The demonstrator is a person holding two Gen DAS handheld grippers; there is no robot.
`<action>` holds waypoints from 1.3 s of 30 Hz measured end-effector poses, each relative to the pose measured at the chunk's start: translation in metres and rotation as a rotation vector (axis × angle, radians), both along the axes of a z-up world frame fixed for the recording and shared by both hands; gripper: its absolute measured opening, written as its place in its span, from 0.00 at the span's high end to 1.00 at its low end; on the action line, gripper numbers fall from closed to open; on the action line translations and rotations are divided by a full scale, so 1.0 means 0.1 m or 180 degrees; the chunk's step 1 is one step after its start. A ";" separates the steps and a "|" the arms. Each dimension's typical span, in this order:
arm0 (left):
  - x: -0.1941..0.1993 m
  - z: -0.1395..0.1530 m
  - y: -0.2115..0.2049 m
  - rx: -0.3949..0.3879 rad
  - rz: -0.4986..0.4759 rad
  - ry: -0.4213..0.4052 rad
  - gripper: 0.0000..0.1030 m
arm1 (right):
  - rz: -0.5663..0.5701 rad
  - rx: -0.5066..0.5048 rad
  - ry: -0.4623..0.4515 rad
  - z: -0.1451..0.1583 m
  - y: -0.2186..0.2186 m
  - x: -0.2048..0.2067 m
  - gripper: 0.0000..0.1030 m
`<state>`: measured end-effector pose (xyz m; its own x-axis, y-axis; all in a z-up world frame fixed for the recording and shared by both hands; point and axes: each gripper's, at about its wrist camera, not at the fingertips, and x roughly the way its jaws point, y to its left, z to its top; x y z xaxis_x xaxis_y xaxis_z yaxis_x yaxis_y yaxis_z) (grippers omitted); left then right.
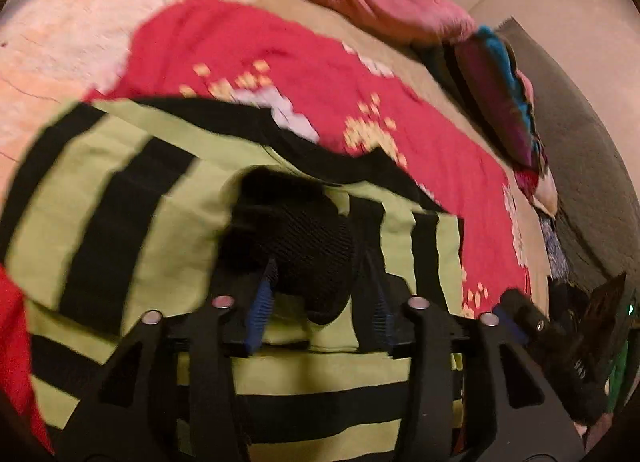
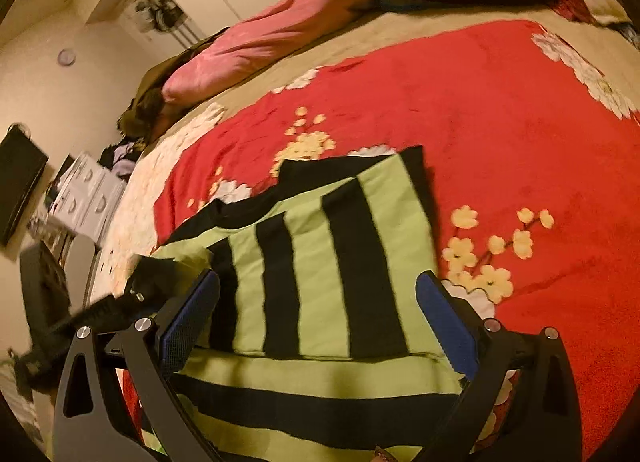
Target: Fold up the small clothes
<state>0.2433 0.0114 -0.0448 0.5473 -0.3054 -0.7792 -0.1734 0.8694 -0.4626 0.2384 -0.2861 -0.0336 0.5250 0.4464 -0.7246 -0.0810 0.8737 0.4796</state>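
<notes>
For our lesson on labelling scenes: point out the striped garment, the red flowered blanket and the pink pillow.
striped garment (image 2: pixel 320 262), right wrist view, on a green stripe of its folded-over part.
red flowered blanket (image 2: pixel 500 109), right wrist view, on plain red cloth.
pink pillow (image 2: pixel 272 37), right wrist view, on its middle.

The right gripper hangs low with its two blue-padded fingers spread wide, nothing pinched between them. The left gripper points forward and down, its blue pads drawn closer together around a dark bunched mass; the picture is blurred there, so whether they truly clamp it I cannot say.
</notes>
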 end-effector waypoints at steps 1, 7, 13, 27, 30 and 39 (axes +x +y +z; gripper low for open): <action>-0.01 -0.01 -0.01 -0.0057 -0.0021 -0.0025 0.62 | -0.0013 0.0007 0.0033 -0.03 -0.01 0.02 0.05; -0.22 0.31 0.06 0.0036 -0.0098 -0.0381 0.53 | 0.0104 0.0038 0.0113 -0.11 0.08 0.05 0.05; -0.52 0.51 0.55 0.0697 0.0375 -0.0474 0.53 | 0.0339 0.0047 0.0053 -0.11 0.29 0.02 0.05; -0.69 0.20 1.27 0.1063 0.0881 -0.0177 0.48 | 0.0452 0.0736 0.0415 -0.64 0.82 0.13 0.05; -0.68 0.12 1.25 0.1050 0.0841 -0.0148 0.48 | 0.0414 0.0824 0.0343 -0.63 0.84 0.12 0.05; -0.67 0.01 1.22 0.0976 0.0795 -0.0088 0.44 | 0.0461 0.0761 0.0269 -0.74 0.99 0.15 0.50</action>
